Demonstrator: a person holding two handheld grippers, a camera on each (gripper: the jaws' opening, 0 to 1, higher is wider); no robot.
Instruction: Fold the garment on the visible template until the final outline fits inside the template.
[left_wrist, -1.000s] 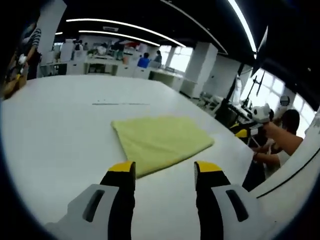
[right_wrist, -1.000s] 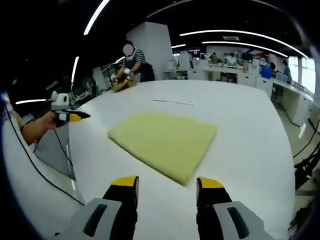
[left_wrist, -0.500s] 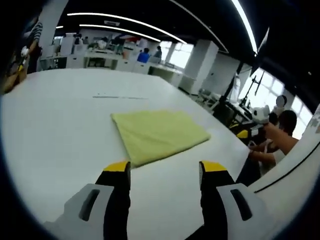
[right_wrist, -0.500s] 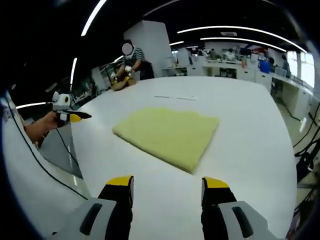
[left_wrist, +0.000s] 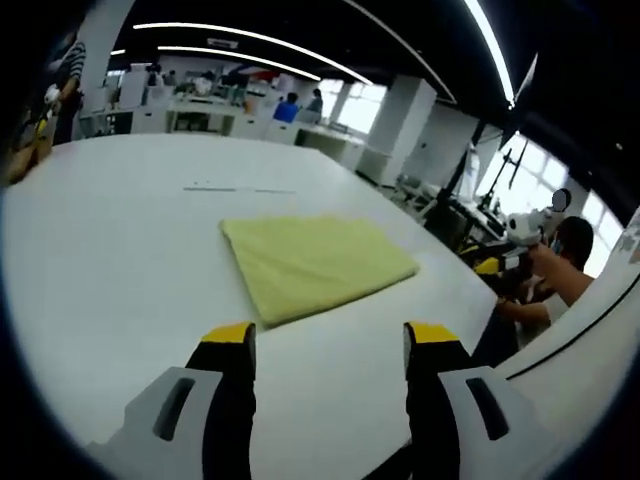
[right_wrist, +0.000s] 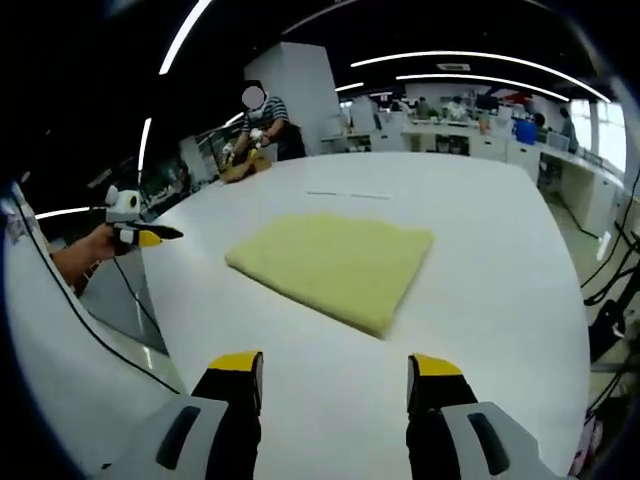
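Yellow garment (left_wrist: 313, 264) folded into a flat, roughly rectangular pad, lying near the middle of the white table (left_wrist: 110, 260); seen also in the right gripper view (right_wrist: 335, 265), same flat lie, one corner pointing toward the camera. Short dark line marked on the table surface beyond the garment (left_wrist: 238, 189), well apart from it; no other template outline discernible. Compared with half a second ago: garment shape and lie unchanged; slightly smaller and farther from the jaw tips in both views, consistent with camera shift rather than cloth movement. Left gripper (left_wrist: 330, 340): jaws spread wide, yellow-tipped, nothing between them, held above the table short of the garment's near edge, not touching it. Right gripper (right_wrist: 335, 370): likewise released, jaws wide apart, empty, clear of the cloth. In the right gripper view, the other gripper in a hand at the left edge beside the table (right_wrist: 128, 228); in the left gripper view, the opposite gripper at the right edge (left_wrist: 520, 232), a person's arm behind it. Further out: a person in a striped top at the far end of the table (right_wrist: 262, 125), working on a brown object; desks and seated people in the background; ceiling strip lights overhead.
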